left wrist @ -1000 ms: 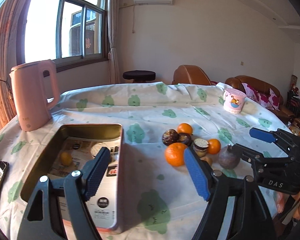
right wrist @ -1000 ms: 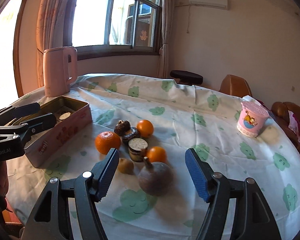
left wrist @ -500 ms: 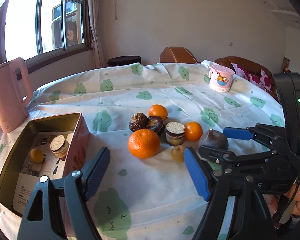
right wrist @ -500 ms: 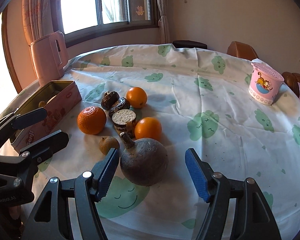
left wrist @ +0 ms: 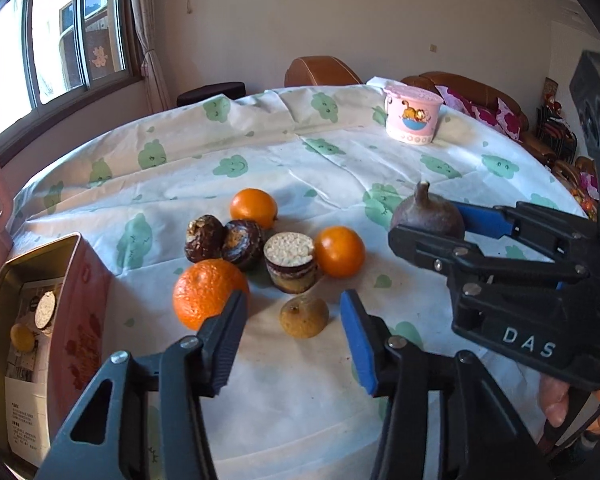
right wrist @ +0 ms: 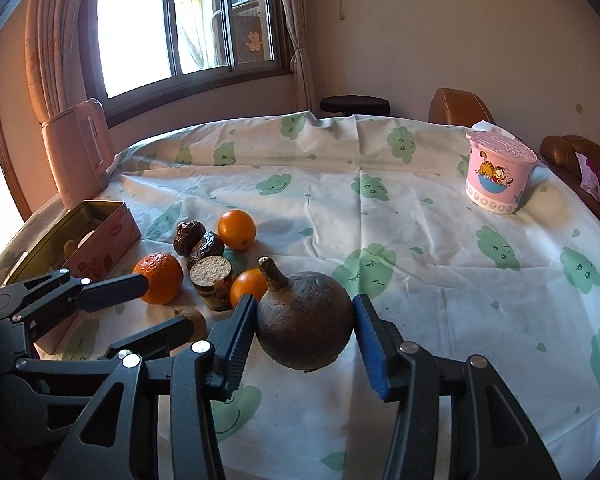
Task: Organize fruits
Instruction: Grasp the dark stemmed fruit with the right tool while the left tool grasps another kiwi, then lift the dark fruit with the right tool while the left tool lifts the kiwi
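Observation:
Several fruits lie on the cloud-print tablecloth: a large orange [left wrist: 208, 292], two smaller oranges [left wrist: 254, 208] [left wrist: 340, 252], two dark wrinkled fruits [left wrist: 204, 238] and a round crusted piece [left wrist: 290, 262]. A small yellow-brown fruit [left wrist: 304, 316] sits between the jaws of my left gripper [left wrist: 292, 320]. Those jaws are closing, with a gap still on each side. My right gripper [right wrist: 304, 308] is closing too, and its pads touch both sides of a brown round fruit with a stem [right wrist: 304, 328], which rests on the cloth. That grip also shows at the right of the left wrist view.
An open pink tin [left wrist: 80, 320] holding a small yellow fruit and a round piece stands at the left table edge. A pink kettle [right wrist: 80, 148] is behind it. A pink cartoon cup [right wrist: 498, 176] stands at the far right. Brown sofas lie beyond the table.
My left gripper swung right from over the tin to the small yellow-brown fruit and its jaws narrowed. My right gripper moved forward and closed in on the brown stemmed fruit.

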`<act>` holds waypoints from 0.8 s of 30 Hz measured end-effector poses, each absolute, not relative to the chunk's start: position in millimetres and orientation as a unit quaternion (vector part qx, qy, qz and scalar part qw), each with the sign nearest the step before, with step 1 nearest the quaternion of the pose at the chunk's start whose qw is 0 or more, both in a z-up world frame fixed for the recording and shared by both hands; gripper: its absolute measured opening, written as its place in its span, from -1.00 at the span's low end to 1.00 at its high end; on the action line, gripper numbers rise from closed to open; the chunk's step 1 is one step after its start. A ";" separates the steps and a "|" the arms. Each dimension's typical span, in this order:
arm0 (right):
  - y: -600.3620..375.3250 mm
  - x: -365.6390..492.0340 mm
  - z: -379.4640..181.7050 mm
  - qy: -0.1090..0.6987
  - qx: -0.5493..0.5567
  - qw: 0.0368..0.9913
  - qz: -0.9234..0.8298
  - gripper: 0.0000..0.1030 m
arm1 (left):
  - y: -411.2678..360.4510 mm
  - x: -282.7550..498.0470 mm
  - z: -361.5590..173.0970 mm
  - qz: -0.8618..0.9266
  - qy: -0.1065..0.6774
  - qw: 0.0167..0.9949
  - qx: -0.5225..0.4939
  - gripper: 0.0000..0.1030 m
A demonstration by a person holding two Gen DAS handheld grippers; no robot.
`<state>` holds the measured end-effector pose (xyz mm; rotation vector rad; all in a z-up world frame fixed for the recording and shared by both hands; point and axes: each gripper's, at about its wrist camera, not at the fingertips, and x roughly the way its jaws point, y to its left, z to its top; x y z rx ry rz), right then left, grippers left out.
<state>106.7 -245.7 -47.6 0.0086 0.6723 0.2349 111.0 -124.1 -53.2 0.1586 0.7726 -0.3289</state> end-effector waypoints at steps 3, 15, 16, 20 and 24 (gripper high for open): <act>-249.2 109.7 -47.7 0.329 0.010 0.938 0.111 -0.01 | -130.4 114.8 -57.6 -0.168 0.387 0.903 0.084 -0.20; -248.6 110.8 -47.4 0.323 0.012 0.940 0.112 -0.01 | -116.3 113.0 -50.9 -0.160 0.366 0.915 0.050 -0.42; -247.7 109.3 -46.4 0.319 0.010 0.941 0.113 -0.01 | -114.3 111.3 -49.3 -0.158 0.361 0.918 0.046 -0.42; -245.9 105.2 -43.1 0.306 0.004 0.945 0.112 -0.01 | -108.9 106.8 -43.0 -0.150 0.338 0.928 0.037 -0.42; -246.4 102.0 -40.3 0.294 0.004 0.949 0.112 -0.01 | -105.2 102.2 -38.2 -0.143 0.319 0.936 0.033 -0.42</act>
